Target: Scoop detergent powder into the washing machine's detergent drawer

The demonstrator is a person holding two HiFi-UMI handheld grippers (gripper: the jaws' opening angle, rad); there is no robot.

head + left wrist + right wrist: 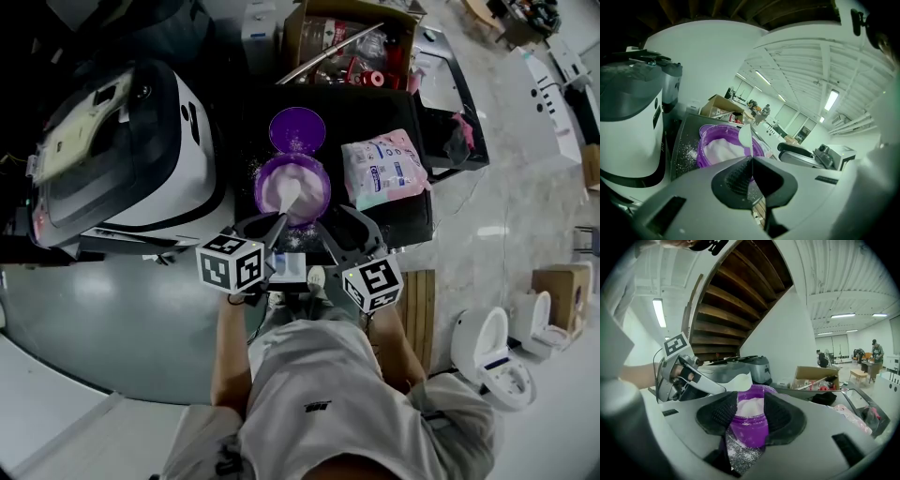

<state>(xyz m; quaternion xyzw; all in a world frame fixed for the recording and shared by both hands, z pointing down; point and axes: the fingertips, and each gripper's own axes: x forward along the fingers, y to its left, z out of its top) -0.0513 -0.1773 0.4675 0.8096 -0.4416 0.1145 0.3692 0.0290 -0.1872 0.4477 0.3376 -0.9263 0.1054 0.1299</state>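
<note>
Left gripper (751, 161) fingers were clamped on the thin handle of a white scoop (744, 136), its bowl at the powder in the open purple detergent tub (317, 180) on the black bench (375, 108). Right gripper (749, 404) fingers stood apart, framing the tub. Best lifted level, clearing the rim. The washing machine (141, 141) stood close on the left.

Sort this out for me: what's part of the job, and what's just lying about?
In use: scoop, held in the left gripper; powder tub; washing machine.
Lying about: purple lid; pink packet; cardboard box.
</note>
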